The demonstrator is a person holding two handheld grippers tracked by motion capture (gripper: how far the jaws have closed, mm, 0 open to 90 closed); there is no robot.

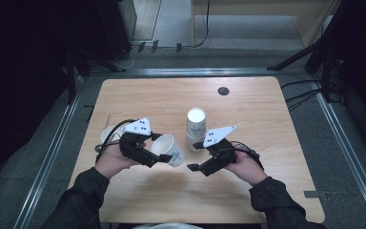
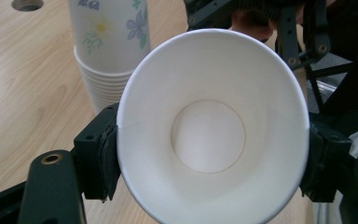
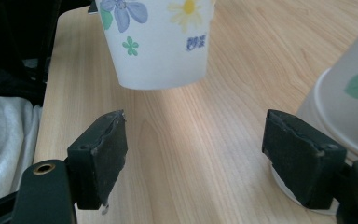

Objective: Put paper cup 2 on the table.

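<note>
A white paper cup [image 1: 171,151] printed with flowers lies tilted on its side above the table, and my left gripper [image 1: 159,147] is shut on its rim. In the left gripper view the cup's open mouth [image 2: 209,135] faces the camera, pinched between both pads [image 2: 103,158]. A stack of flowered cups [image 1: 196,125] stands upside down at the table's middle. My right gripper [image 1: 194,156] hangs just in front of that stack, open with nothing between its pads. In the right gripper view [image 3: 198,154] the held cup's bottom [image 3: 158,42] hovers ahead, and the stack [image 3: 354,102] is close behind the right pad.
One more cup [image 1: 108,133] stands behind my left hand near the table's left side. A round cable hole [image 1: 223,91] sits at the far side of the wooden table [image 1: 267,119]. Dark stands and cables surround the table. White cloth [image 3: 4,140] lies past the near edge.
</note>
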